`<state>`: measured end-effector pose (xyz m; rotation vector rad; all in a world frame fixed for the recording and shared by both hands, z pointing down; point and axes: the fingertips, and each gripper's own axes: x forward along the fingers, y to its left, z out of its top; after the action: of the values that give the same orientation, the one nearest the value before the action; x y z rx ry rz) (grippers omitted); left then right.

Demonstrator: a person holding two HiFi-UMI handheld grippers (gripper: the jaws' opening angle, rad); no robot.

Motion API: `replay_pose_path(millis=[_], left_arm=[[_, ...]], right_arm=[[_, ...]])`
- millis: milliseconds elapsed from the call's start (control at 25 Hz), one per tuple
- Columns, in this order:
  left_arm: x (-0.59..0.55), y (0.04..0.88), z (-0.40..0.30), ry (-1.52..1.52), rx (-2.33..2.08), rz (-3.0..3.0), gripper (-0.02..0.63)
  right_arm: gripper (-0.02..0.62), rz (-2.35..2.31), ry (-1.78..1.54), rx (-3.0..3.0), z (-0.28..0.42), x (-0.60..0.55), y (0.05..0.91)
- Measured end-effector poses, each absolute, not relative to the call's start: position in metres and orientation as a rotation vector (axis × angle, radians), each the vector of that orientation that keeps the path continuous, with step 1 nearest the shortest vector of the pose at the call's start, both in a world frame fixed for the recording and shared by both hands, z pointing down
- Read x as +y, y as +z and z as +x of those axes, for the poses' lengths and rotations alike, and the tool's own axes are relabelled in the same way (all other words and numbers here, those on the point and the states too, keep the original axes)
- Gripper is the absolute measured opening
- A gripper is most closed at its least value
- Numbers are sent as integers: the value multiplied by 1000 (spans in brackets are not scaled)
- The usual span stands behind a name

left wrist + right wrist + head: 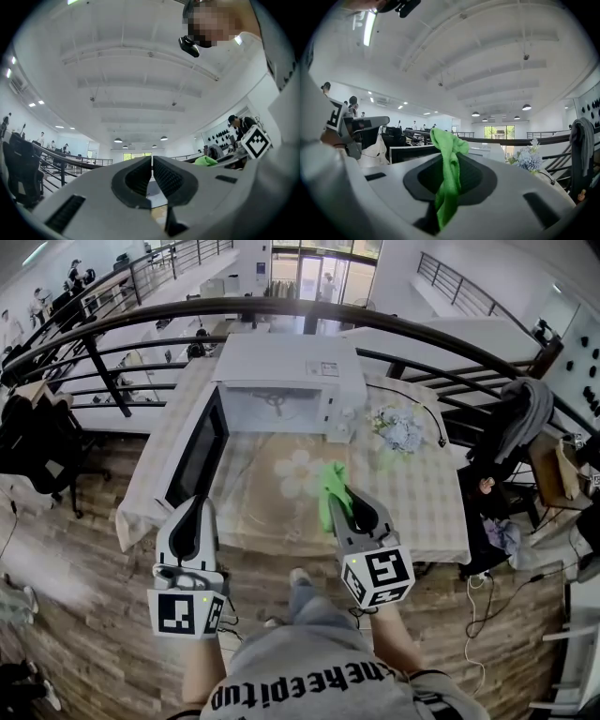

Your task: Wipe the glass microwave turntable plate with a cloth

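A white microwave (pixel 291 371) stands at the back of the table, its dark door (pixel 197 457) swung open to the left. Inside the cavity I make out the turntable (pixel 276 401) only faintly. My right gripper (pixel 343 495) is shut on a bright green cloth (pixel 331 489), held above the table's middle in front of the microwave. In the right gripper view the cloth (pixel 449 173) hangs pinched between the jaws of this gripper (pixel 452 174). My left gripper (pixel 194 506) hovers near the open door, shut and holding nothing (pixel 152 176).
The table (pixel 427 512) wears a pale checked cover with a flower print. A bunch of pale blue flowers (pixel 401 427) and a black cable (pixel 427 414) lie right of the microwave. A dark railing (pixel 122 329) runs behind; a chair with clothes (pixel 521 423) stands right.
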<state>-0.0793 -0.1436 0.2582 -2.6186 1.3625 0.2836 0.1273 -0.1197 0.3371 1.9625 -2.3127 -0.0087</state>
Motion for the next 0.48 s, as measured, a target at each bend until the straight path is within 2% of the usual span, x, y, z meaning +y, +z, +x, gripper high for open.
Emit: replay_pose_path(millis=[480], left_arm=[[-140, 257, -85, 278, 1376, -2606, 12]], right_arm=[[54, 2042, -111, -2361, 131, -105, 301]])
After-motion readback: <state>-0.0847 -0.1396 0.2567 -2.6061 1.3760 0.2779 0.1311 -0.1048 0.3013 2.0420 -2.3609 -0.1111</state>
